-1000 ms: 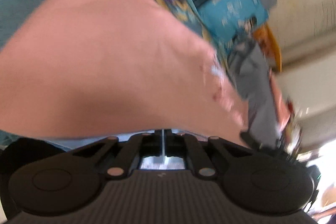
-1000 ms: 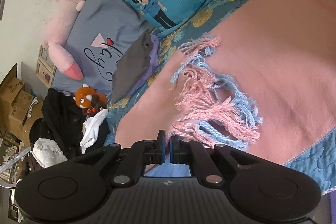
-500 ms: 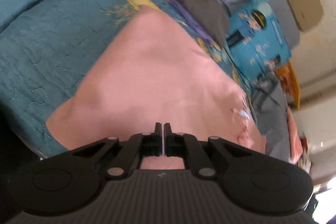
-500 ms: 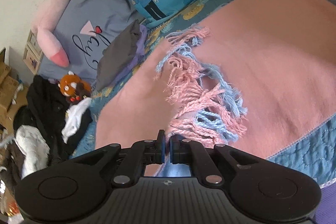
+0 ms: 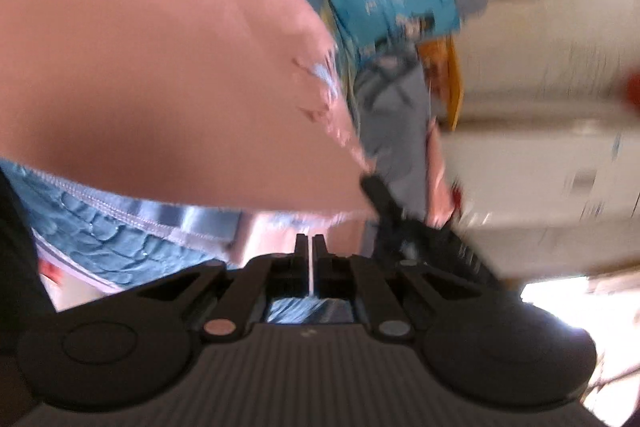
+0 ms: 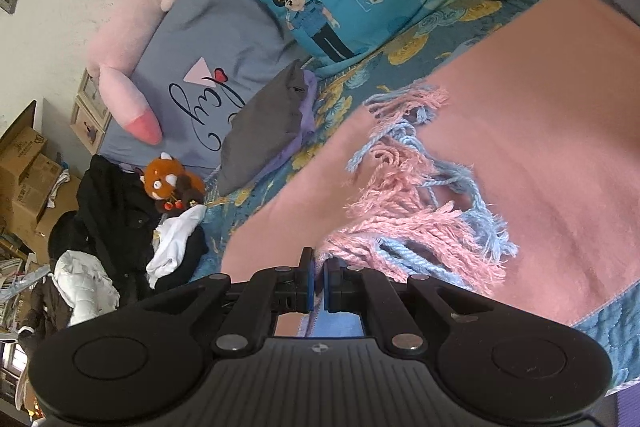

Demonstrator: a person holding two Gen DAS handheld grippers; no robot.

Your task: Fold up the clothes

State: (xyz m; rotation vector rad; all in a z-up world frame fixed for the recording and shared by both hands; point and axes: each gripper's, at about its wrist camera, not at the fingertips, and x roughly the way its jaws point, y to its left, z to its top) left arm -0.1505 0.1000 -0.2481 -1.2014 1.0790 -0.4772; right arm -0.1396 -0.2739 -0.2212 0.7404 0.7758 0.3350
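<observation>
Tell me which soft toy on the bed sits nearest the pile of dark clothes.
The small orange-brown plush, touching the dark clothes pile. The big pink plush lies further up by the wall.

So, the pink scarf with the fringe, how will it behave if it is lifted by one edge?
Probably floppy: the pink scarf lies flat and follows the blue quilt beneath it. Its fringe is loose and tangled, so strands would likely dangle and may snag. The right tongs are shut on a thin bit of its fringed end, which suggests it is light, though it may sag between grips.
</observation>
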